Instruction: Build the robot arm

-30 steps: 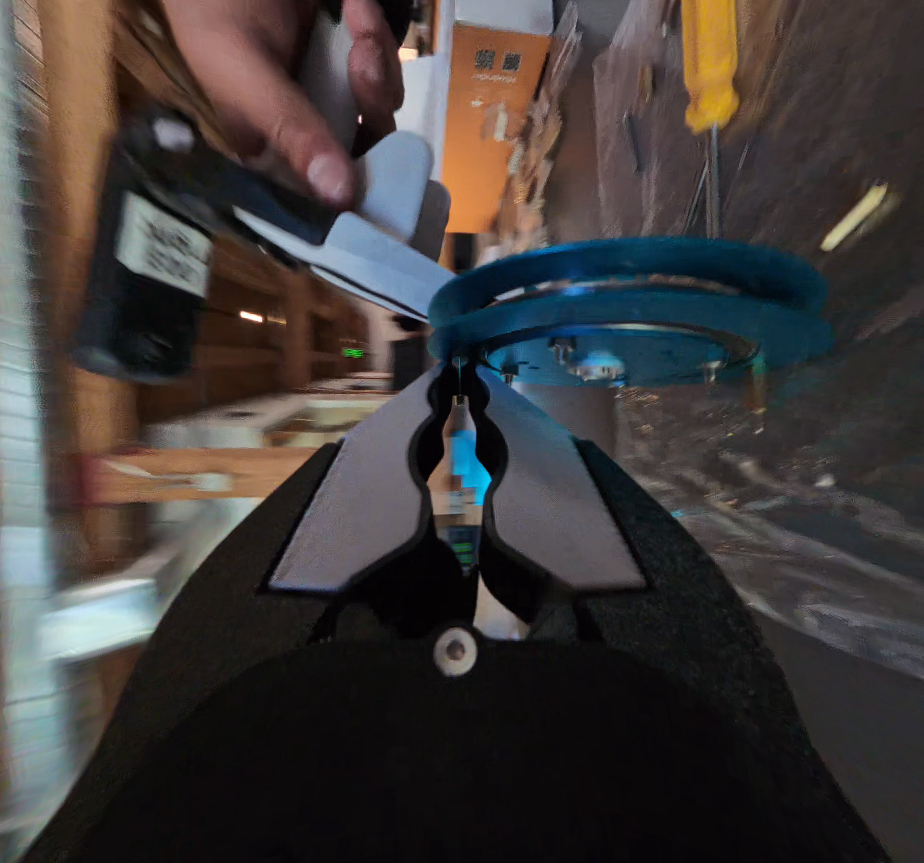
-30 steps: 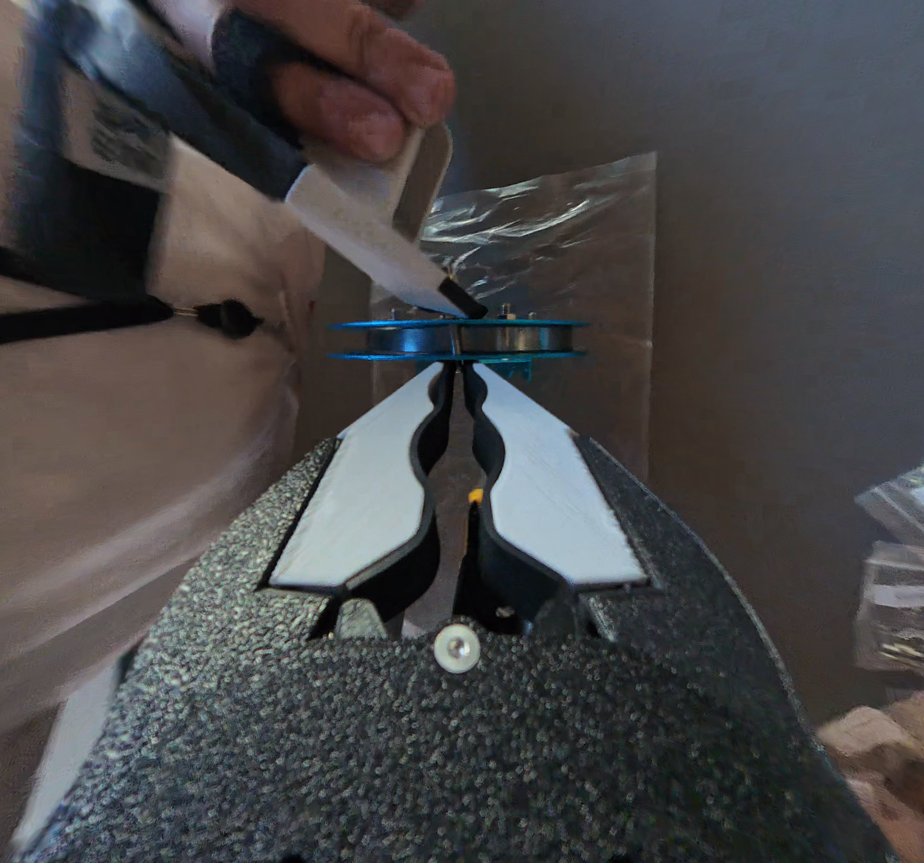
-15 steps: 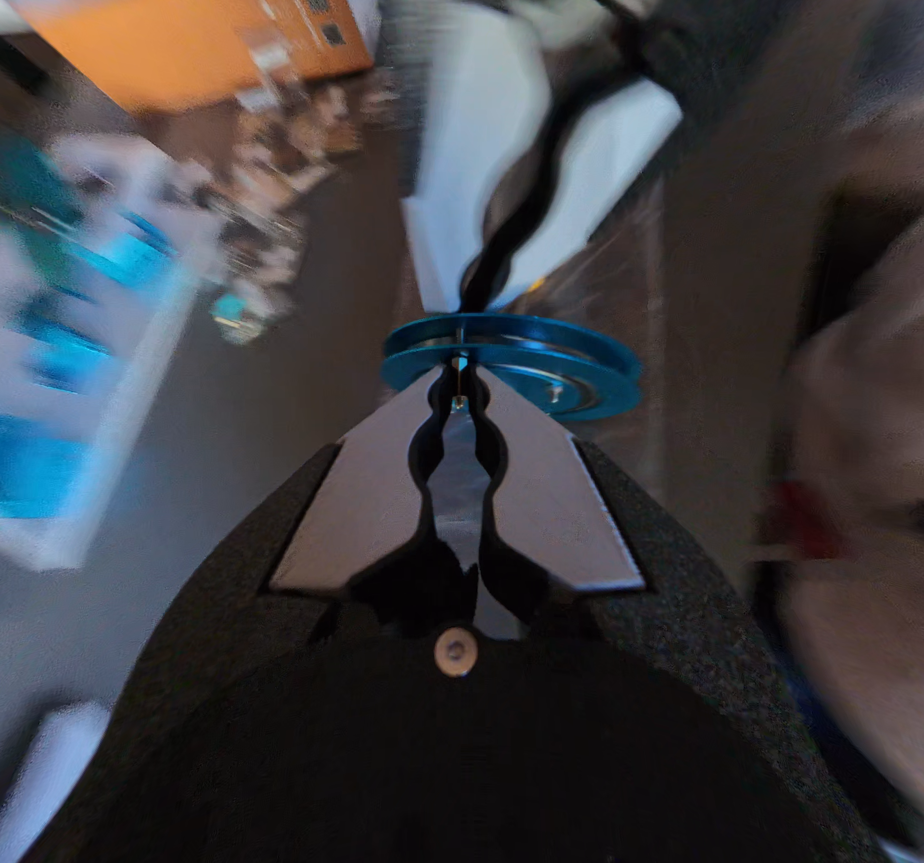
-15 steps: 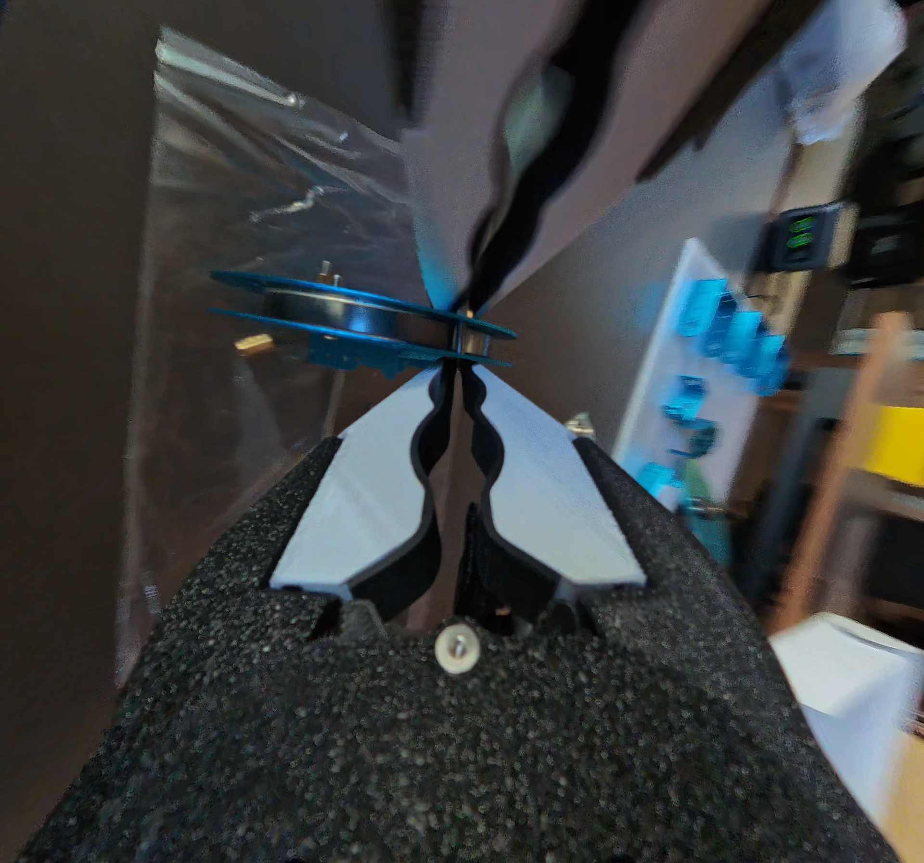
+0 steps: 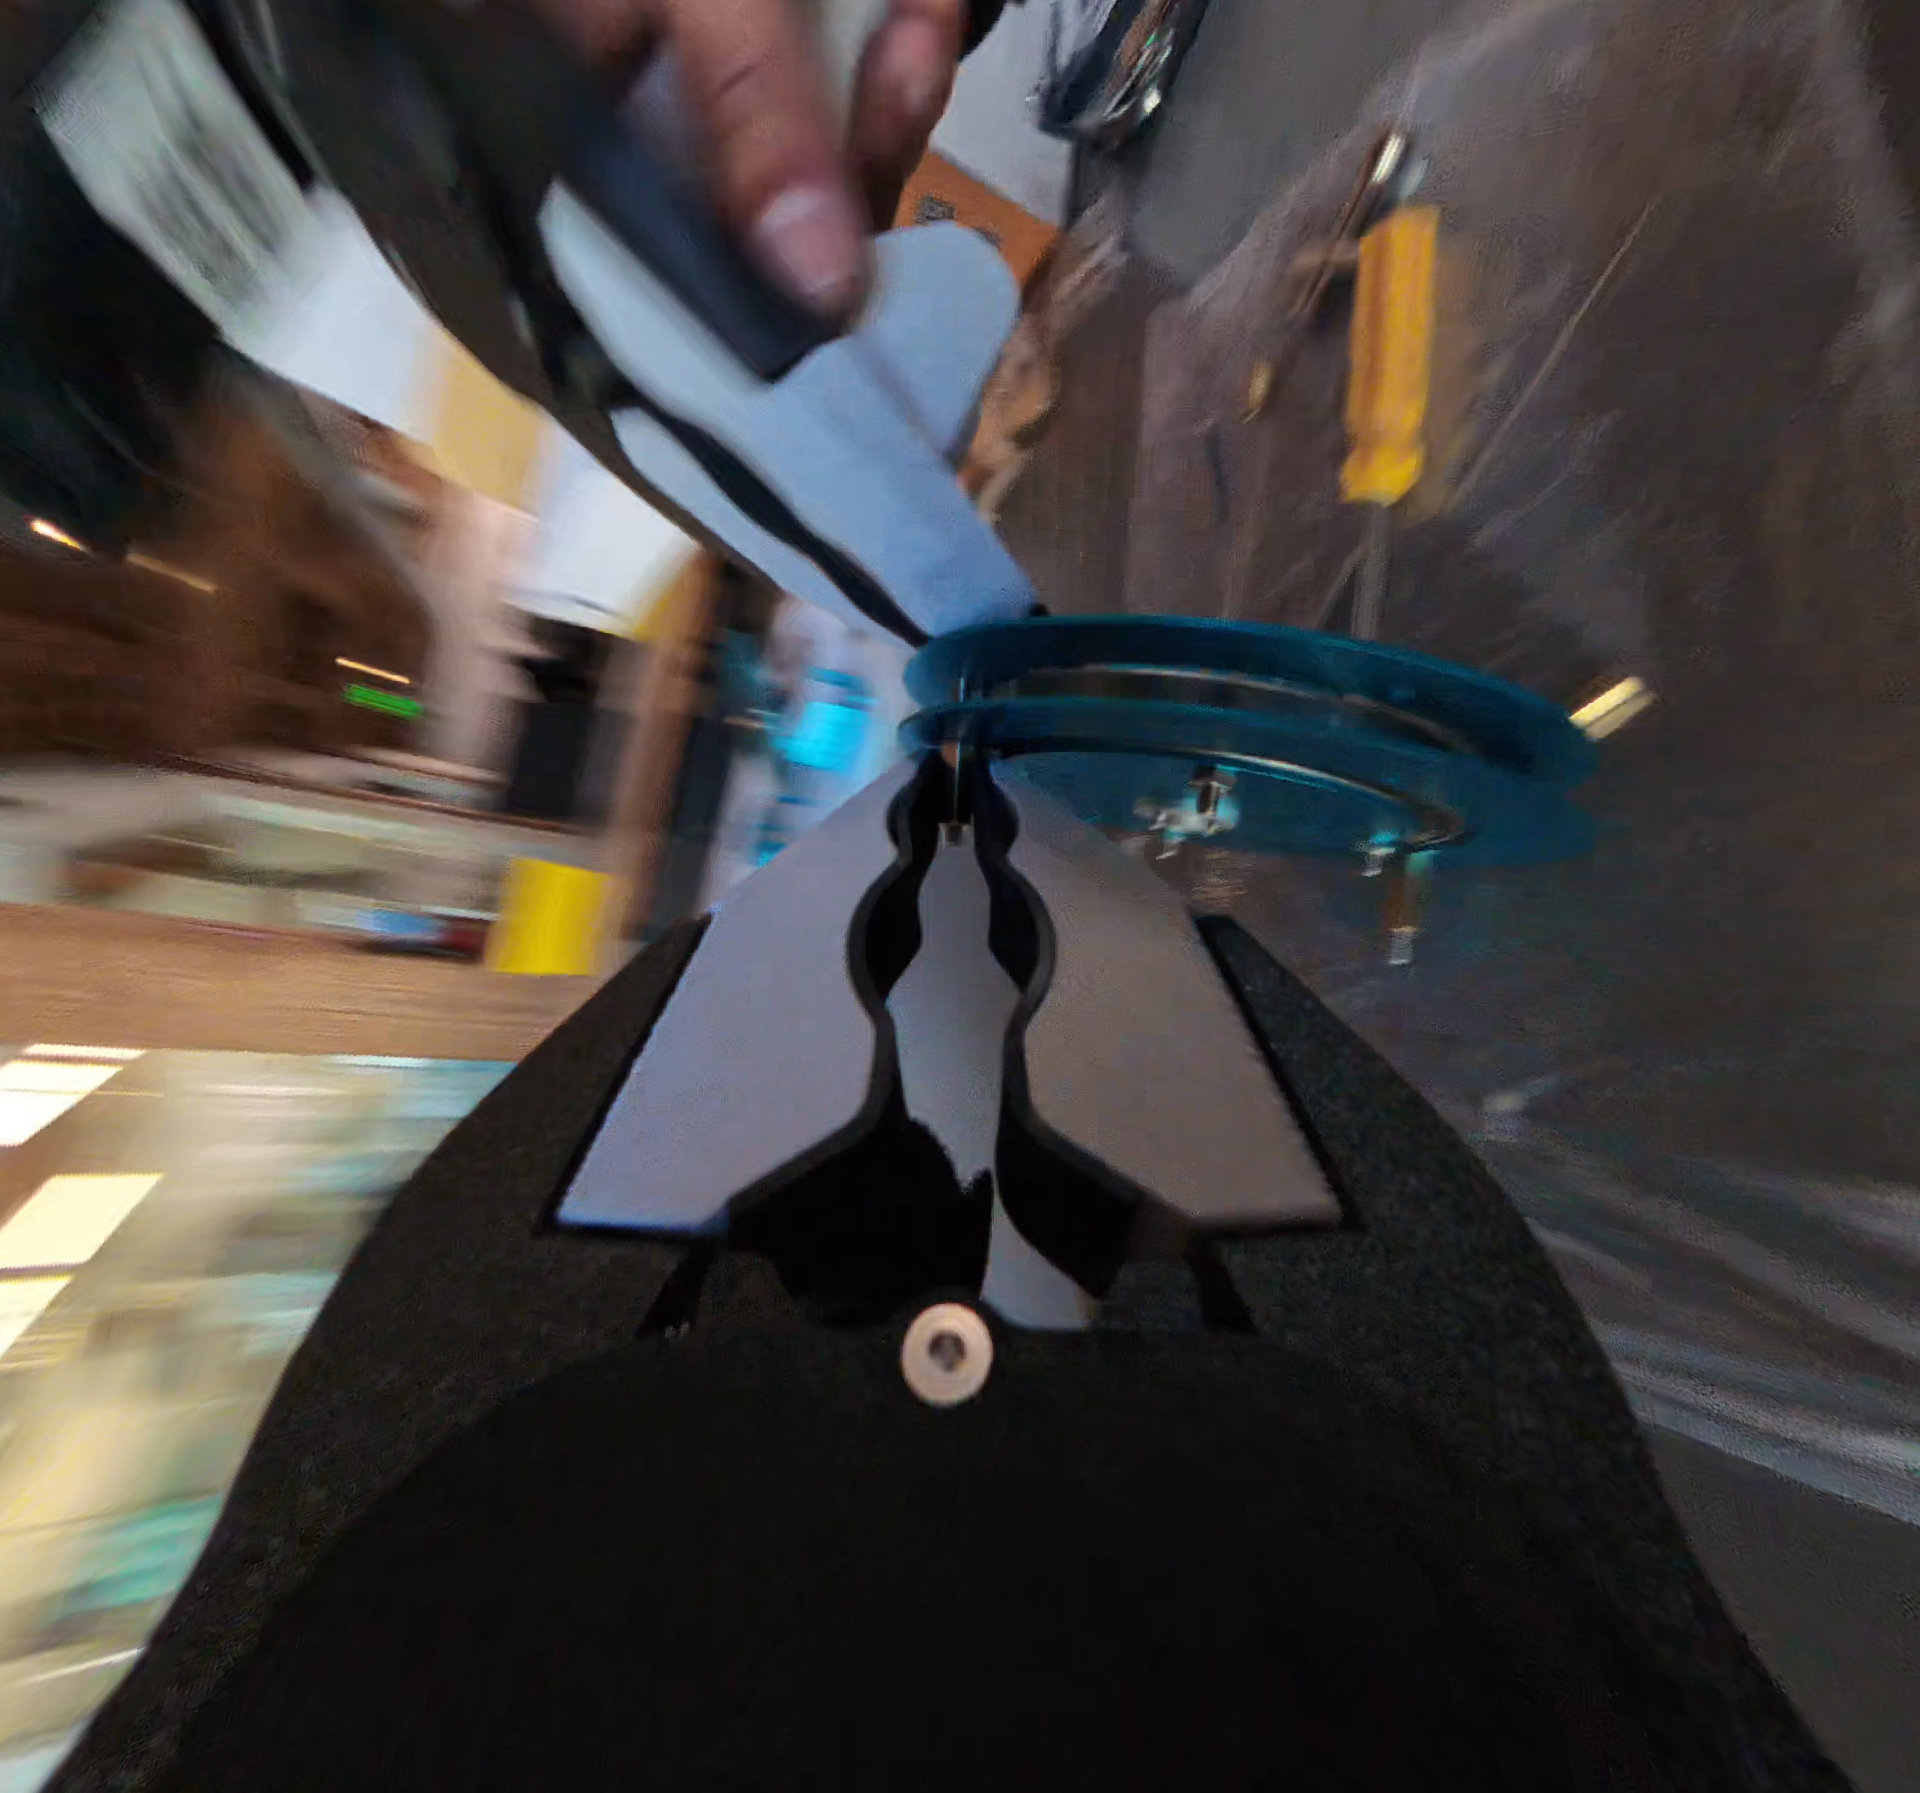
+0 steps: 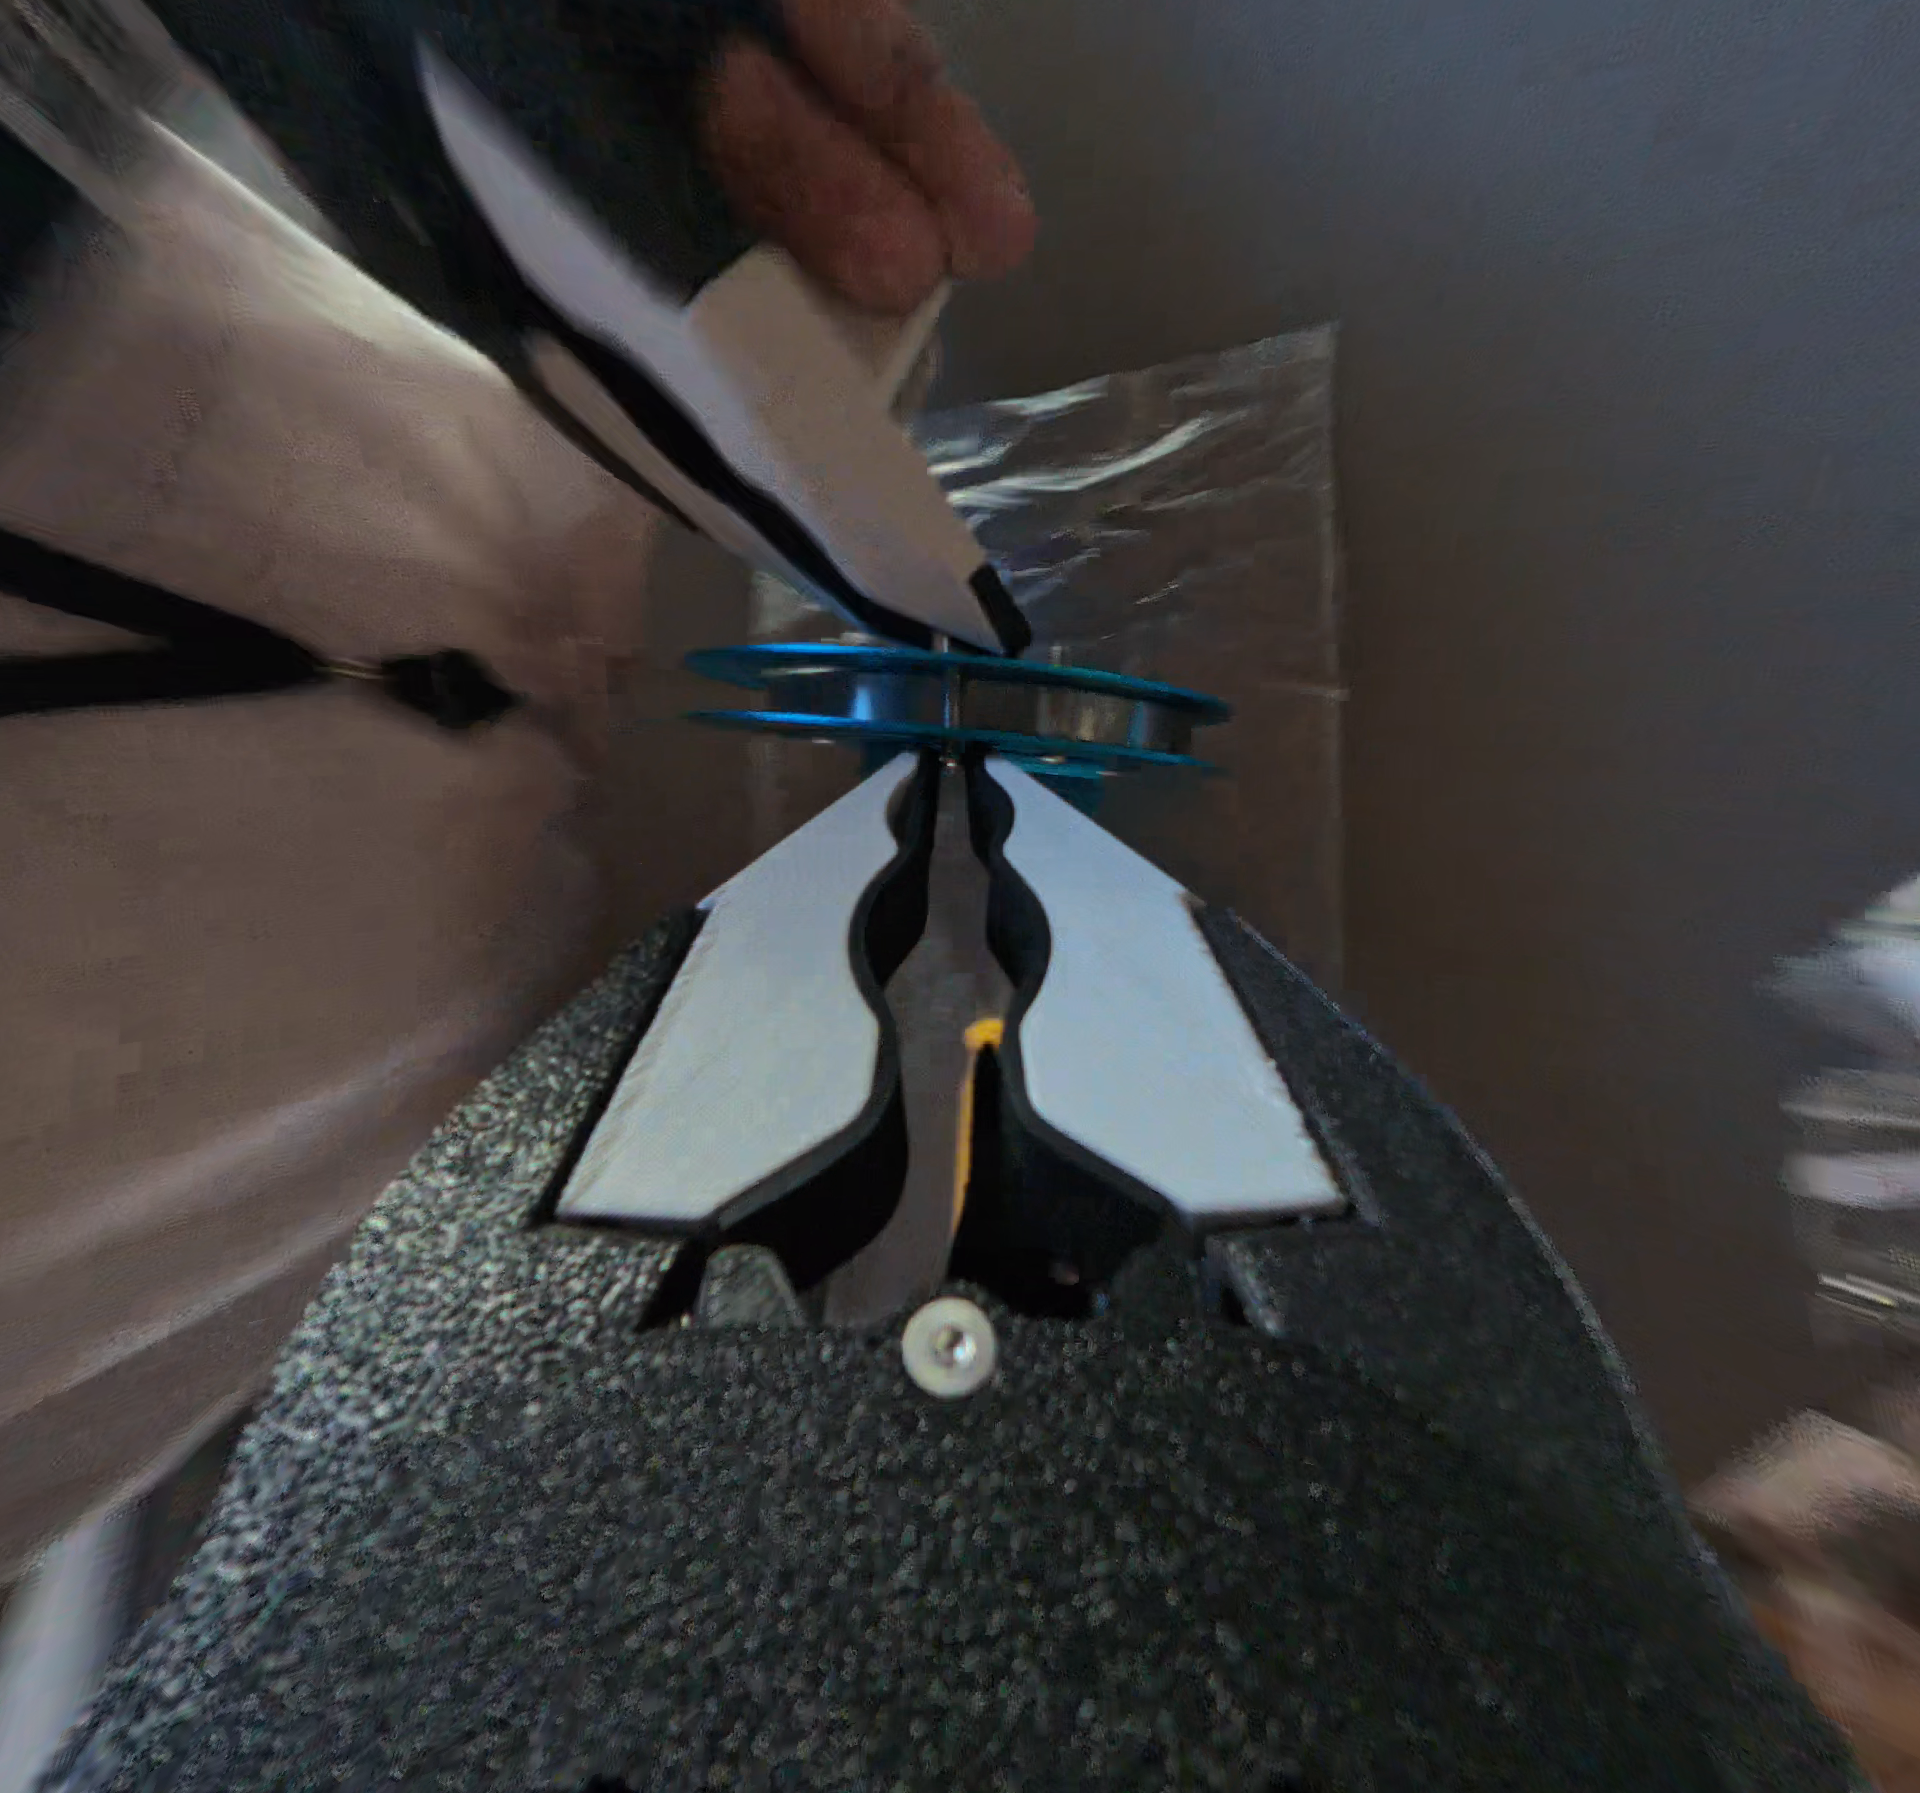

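Observation:
A blue two-disc assembly (image 5: 1299, 663) with a metal ring and small bolts between the discs hangs in the air between both grippers. My left gripper (image 5: 951, 782) is shut on a thin pin at its near rim. My right gripper (image 5: 982, 616) reaches in from the upper left, held by a hand (image 5: 727, 81), and pinches the same rim from the other side. In the right wrist view my right gripper (image 6: 951, 767) is shut under the assembly (image 6: 1101, 685), and the left gripper (image 6: 992, 631) meets it from above.
A yellow-handled screwdriver (image 5: 1387, 361) lies on the dark tabletop (image 5: 1714, 600) beyond the discs. A clear plastic bag (image 6: 1164, 517) lies on the table behind the assembly. A person's light garment (image 6: 260, 496) with a black strap (image 6: 208, 673) fills the left.
Half a second ago the grippers and the assembly had swung round, with the other gripper straight above. Now they have swung back to about where they were one second ago. Both stay shut on it.

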